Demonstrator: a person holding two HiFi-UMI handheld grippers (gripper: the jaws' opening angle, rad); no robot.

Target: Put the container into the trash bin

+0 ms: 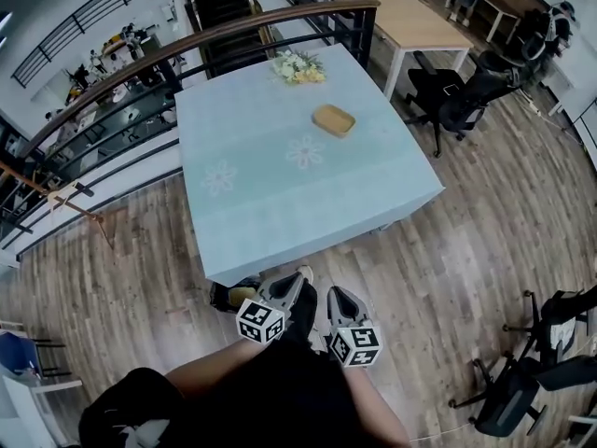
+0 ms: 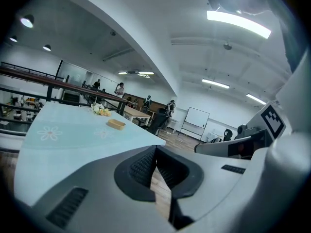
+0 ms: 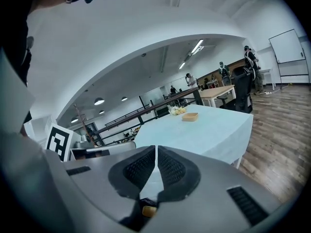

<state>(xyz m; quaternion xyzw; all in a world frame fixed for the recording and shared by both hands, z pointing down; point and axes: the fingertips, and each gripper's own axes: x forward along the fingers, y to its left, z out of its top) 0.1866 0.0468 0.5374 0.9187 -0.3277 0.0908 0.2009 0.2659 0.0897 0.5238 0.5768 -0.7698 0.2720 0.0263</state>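
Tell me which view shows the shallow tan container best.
The head view: it sees the shallow tan container from above, whole, on the pale blue table. Both gripper views show it small, distant and side-on.

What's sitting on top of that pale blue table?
A tan container lies on the table, and a bunch of flowers sits near its far edge. The cloth hangs over the sides, hiding whatever is underneath.

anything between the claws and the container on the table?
Head view: nothing in the way. From the left claw and right claw there's only wood floor, then bare tablecloth up to the container. The flowers sit beyond it.
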